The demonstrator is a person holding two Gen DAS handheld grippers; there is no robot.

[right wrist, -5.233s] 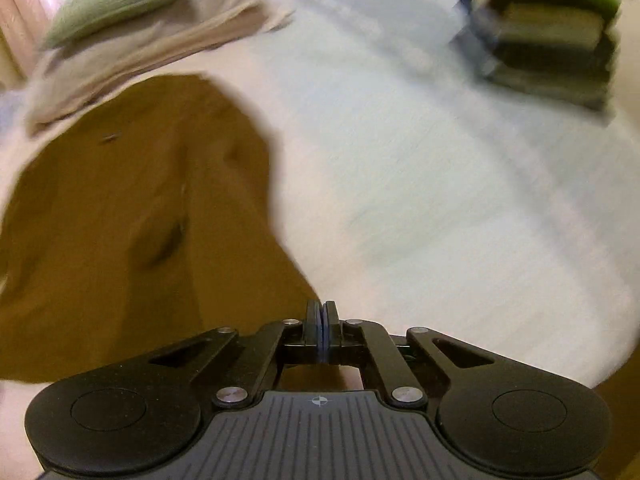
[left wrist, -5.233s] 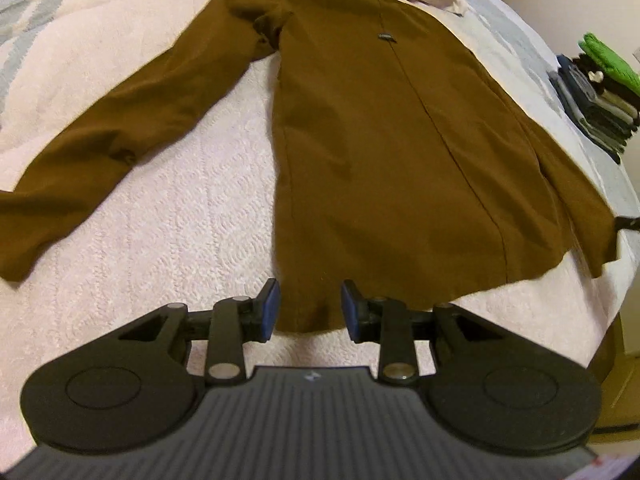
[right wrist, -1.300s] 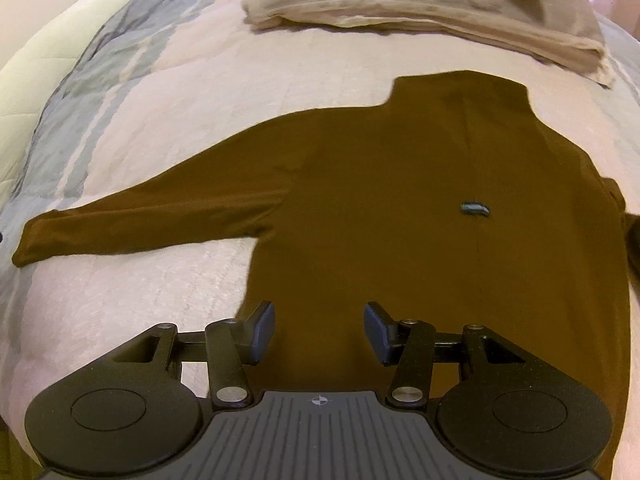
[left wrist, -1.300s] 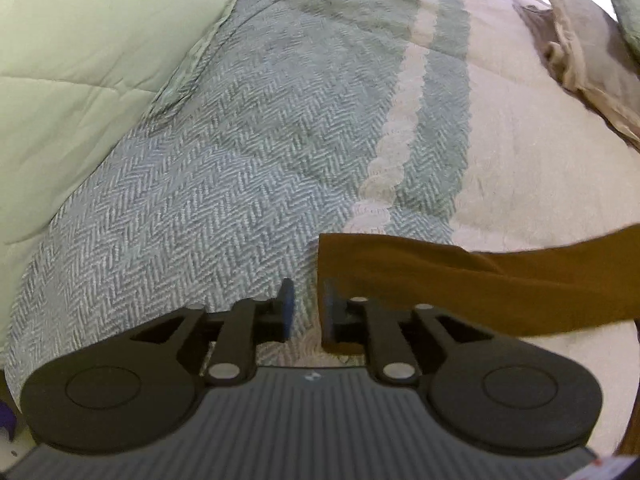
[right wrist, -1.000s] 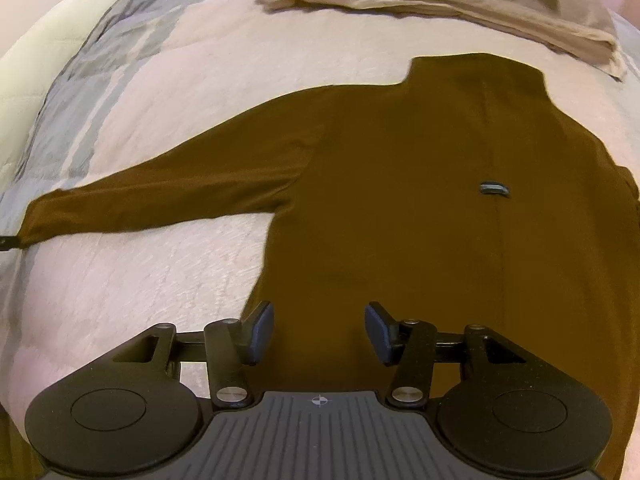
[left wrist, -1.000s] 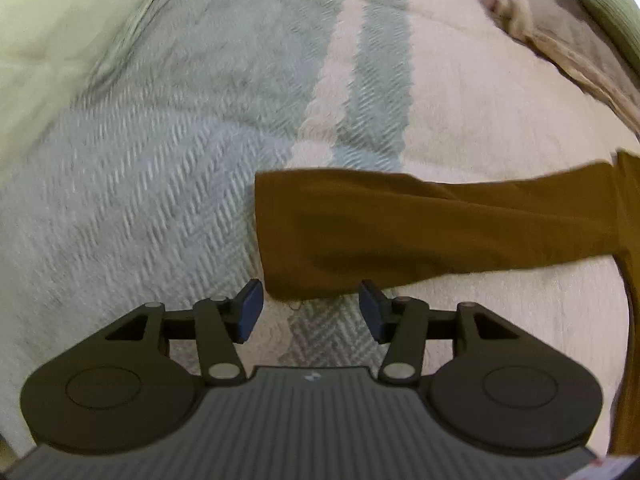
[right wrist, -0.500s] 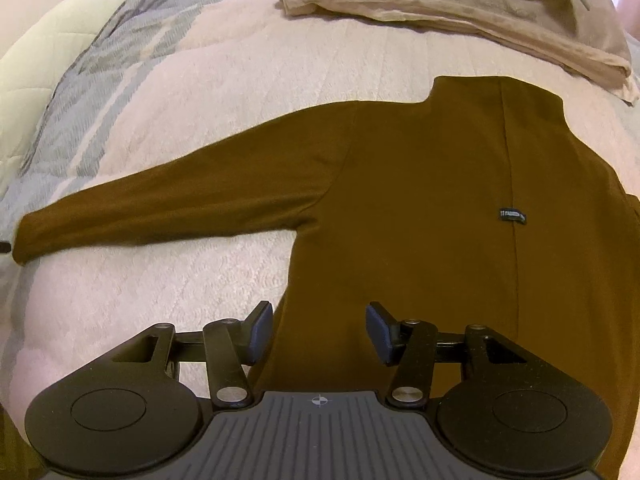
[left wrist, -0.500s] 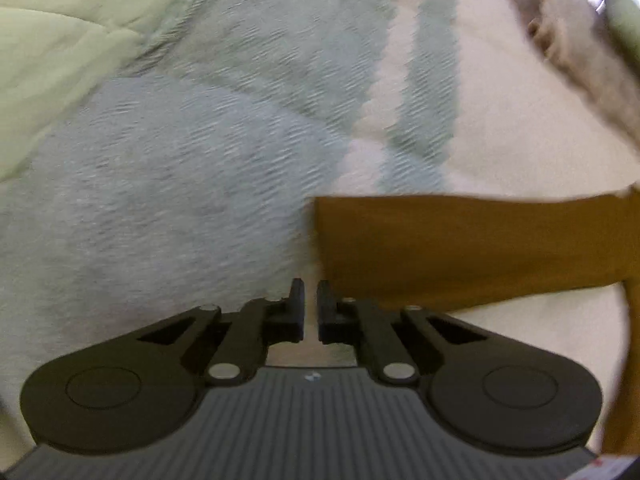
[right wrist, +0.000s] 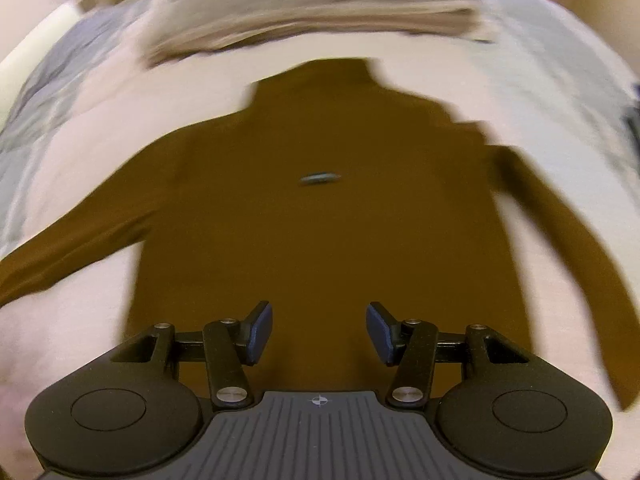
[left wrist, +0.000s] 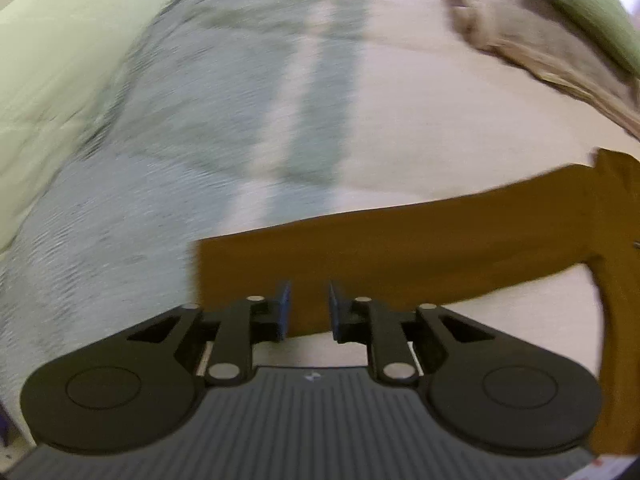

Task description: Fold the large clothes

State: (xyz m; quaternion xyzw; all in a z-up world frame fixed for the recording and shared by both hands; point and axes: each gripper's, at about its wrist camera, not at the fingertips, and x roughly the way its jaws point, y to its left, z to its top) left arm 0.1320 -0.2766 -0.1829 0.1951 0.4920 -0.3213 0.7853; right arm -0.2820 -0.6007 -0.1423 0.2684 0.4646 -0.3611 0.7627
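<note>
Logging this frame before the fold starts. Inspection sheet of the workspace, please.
Surface: bed cover, cream with grey-green stripes.
Job's things: brown top spread flat, its sleeve stretched out sideways.
Clutter: beige folded bedding beyond the collar; green pillow on it.
Grippers: left gripper over the cuff, jaws just reopened a little, not clamping cloth; right gripper open above the hem.
Cables: nothing seen.
Surroundings: pale green quilt at the bed's edge.
</note>
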